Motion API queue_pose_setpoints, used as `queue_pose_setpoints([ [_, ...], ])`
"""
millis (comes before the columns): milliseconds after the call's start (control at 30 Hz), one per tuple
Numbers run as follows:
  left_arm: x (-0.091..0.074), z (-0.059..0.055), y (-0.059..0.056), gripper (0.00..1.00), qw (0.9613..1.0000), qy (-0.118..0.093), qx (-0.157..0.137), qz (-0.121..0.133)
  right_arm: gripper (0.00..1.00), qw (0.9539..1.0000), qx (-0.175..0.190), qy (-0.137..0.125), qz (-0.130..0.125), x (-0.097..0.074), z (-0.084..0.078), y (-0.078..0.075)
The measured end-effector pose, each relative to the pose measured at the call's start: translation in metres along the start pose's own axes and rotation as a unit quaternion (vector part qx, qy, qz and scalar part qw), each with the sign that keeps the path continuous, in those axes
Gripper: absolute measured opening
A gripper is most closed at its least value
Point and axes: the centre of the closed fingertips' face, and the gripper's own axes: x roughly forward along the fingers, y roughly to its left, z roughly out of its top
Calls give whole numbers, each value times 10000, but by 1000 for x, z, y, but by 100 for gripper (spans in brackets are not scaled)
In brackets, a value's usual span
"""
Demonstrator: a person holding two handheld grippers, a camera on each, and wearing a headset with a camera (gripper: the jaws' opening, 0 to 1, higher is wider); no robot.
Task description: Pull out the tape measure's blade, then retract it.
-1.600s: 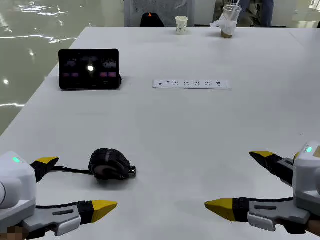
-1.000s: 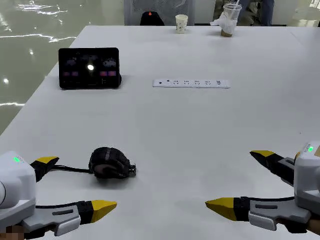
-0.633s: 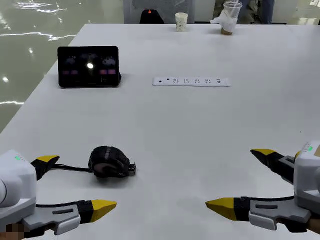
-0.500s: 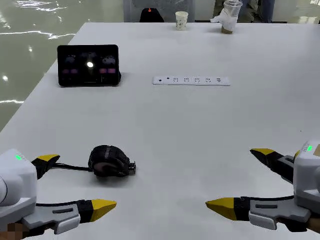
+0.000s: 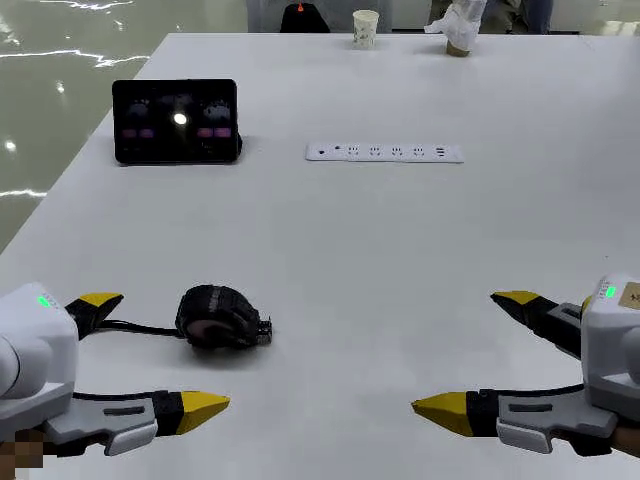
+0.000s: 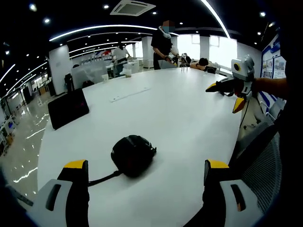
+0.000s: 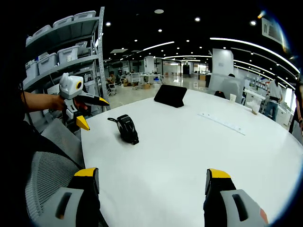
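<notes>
A: Where do we see the tape (image 5: pixel 222 317)?

B: It lies on the white bench (image 5: pixel 400 250), near our front edge and toward the left. It is a dark, round case on its side. A black strap (image 5: pixel 140 326) trails from it toward the far yellow tip of the left gripper (image 5: pixel 160 350); we cannot tell whether strap and tip touch.

A: How do we find that gripper?

B: Released. Its jaws are spread wide and hold nothing. In the left gripper view the tape sits just ahead, between the lines of the two jaws and apart from both.

A: And the right gripper (image 5: pixel 468 352)?

B: Released as well, jaws wide and empty, over bare bench. It is well apart from the tape, which we see off to the left in the right gripper view.

A: What else do we have on the bench?

B: A dark tablet (image 5: pixel 176 121) is propped up at the far left. A white strip (image 5: pixel 385 152) of sockets lies flat past mid-bench. A paper cup (image 5: pixel 366 28) stands at the far edge.
</notes>
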Motion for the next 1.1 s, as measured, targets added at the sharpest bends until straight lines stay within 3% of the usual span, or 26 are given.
queue_pose_setpoints([
  [333,8,4,6,97,9996,70,190,-200,89,9993,-238,144,269,13,1,0],
  [667,17,1,9,87,9975,243,469,-467,83,9966,-494,361,548,25,-3,0],
  [1100,30,-2,19,68,9904,505,984,-828,74,9910,-854,521,891,45,1,-3],
])
